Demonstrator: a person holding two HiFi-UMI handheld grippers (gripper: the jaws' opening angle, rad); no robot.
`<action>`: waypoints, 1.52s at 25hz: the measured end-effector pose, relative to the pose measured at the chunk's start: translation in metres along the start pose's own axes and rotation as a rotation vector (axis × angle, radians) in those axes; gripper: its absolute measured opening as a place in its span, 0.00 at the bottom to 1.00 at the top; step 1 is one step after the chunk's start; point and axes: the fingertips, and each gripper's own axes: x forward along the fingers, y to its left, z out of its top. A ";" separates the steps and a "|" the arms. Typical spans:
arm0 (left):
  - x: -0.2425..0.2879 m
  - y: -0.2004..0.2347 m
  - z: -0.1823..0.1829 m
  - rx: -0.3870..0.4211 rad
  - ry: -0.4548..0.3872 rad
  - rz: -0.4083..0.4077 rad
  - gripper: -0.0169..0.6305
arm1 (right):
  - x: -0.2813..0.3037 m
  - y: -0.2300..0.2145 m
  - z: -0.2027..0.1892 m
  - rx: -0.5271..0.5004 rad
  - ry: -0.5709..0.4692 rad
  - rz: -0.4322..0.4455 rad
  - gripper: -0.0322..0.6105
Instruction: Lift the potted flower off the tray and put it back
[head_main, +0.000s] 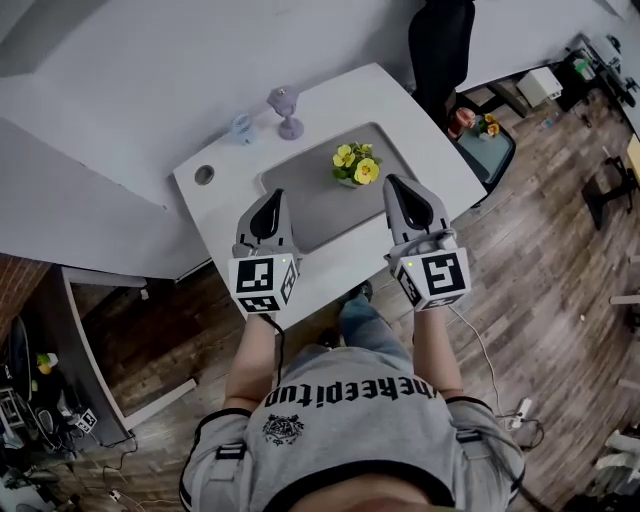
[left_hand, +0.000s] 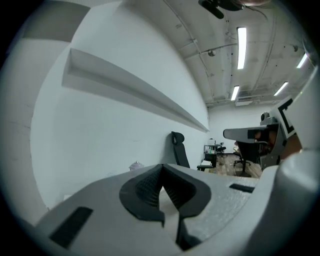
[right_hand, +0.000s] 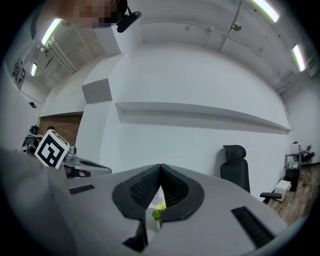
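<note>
The potted flower (head_main: 356, 165), with yellow blooms and green leaves, stands on the far right part of the grey tray (head_main: 300, 195) on the white table. My left gripper (head_main: 270, 196) hovers over the tray's near left side, shut and holding nothing; the left gripper view shows its tips (left_hand: 162, 170) meeting. My right gripper (head_main: 392, 181) is just right of and nearer than the flower, also shut and holding nothing. In the right gripper view its tips (right_hand: 160, 170) touch, and the flower (right_hand: 159, 206) shows through the slot below them, farther off and apart from them.
A purple figurine (head_main: 287, 110) and a small pale blue object (head_main: 243, 127) stand behind the tray. A round hole (head_main: 204, 175) is in the table's left corner. A black chair (head_main: 440, 40) and a low stand with another plant (head_main: 487, 130) are to the right.
</note>
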 end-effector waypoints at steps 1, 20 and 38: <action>-0.006 0.002 0.008 0.000 -0.021 0.005 0.03 | -0.001 0.003 0.003 -0.004 -0.005 0.000 0.05; -0.110 0.005 0.078 0.059 -0.272 0.072 0.03 | -0.068 0.037 0.052 -0.082 -0.103 -0.096 0.05; -0.148 -0.016 0.086 0.071 -0.317 0.034 0.03 | -0.113 0.062 0.062 -0.086 -0.130 -0.141 0.05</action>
